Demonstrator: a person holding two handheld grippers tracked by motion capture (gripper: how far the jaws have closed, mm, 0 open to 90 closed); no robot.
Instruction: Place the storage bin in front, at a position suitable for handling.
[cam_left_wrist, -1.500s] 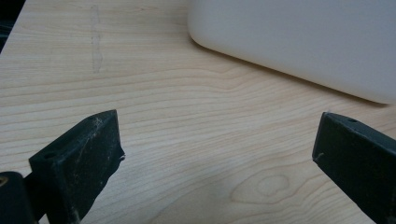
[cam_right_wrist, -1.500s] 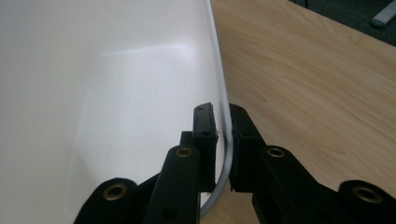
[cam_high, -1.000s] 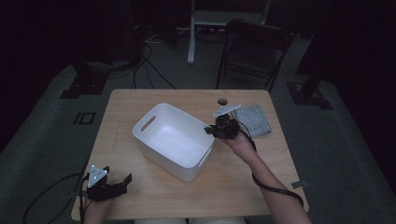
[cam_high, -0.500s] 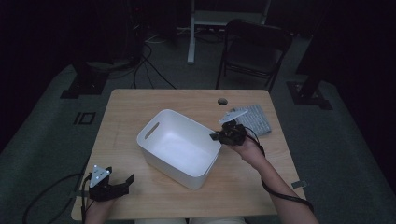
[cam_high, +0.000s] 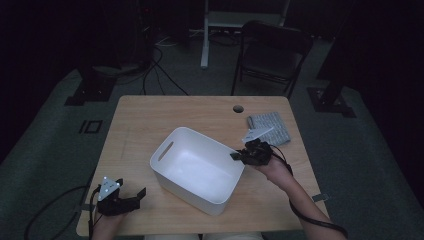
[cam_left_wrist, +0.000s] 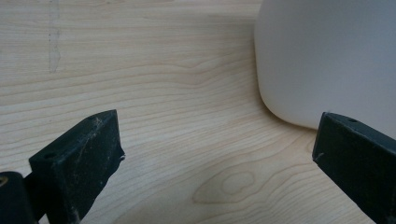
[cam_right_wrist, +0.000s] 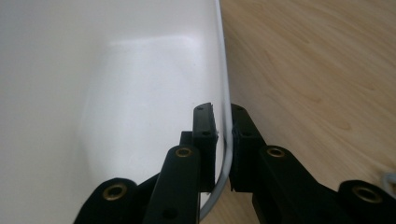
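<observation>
Tabletop (cam_high: 150, 120), bin (cam_high: 200, 170) rim in right tool (cam_high: 239, 155)

– What sort of place are you in?
– You're in a dim lab or studio: grey carpet (cam_high: 60, 135), loose cables (cam_high: 165, 75), stand bases (cam_high: 92, 90), a folding chair (cam_high: 272, 55), one wooden table (cam_high: 200, 112).

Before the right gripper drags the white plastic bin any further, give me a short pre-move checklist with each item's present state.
1. Right gripper shut on the rim of the white plastic bin: ok.
2. Bin sits flat on the light wooden table: cannot tell.
3. Bin inside is empty: ok.
4. Left gripper open, apart from the bin: ok.
5. Grey folded cloth lies apart from the bin: ok.
</observation>
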